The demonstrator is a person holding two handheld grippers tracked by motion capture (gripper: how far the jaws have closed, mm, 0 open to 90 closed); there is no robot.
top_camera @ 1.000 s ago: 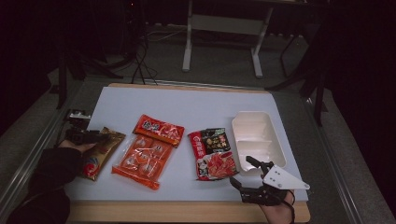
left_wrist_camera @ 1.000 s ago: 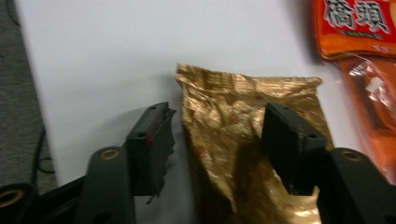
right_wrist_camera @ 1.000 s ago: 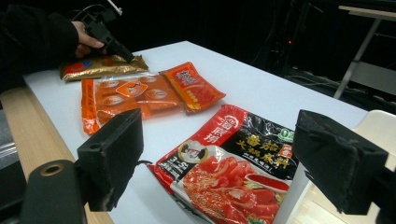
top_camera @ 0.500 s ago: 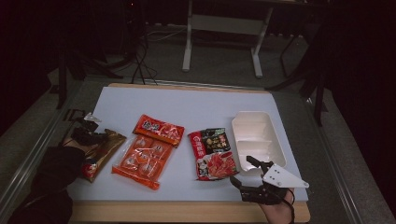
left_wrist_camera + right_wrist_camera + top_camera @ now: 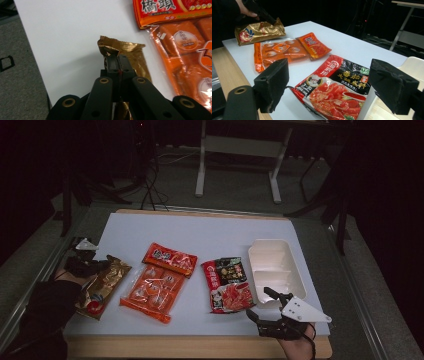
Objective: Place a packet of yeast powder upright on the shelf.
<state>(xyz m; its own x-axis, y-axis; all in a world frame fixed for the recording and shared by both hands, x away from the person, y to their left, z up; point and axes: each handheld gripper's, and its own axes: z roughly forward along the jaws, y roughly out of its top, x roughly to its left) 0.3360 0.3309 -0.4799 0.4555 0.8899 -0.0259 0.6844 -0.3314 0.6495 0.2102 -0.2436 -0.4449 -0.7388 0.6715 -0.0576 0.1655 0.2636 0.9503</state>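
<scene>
At the near edge of the bench (image 5: 210,232) the right gripper (image 5: 267,307) rests low with its fingers (image 5: 272,83) spread wide and empty, aimed at the red soup-base packet (image 5: 227,285) just ahead of it — a waiting stance, by my reading, beside the white compartment tray (image 5: 276,267) that may be meant to receive the packets. To the left, the left gripper (image 5: 85,266) has its fingers (image 5: 117,63) pinched on the crimped top end of the gold packet (image 5: 125,58), likely because the seam gives a thin flap to grip while the packet lies flat. Farther in lie the clear orange multi-pack (image 5: 152,292) and the small red-orange sachet (image 5: 169,259) — overlapping, untouched.
</scene>
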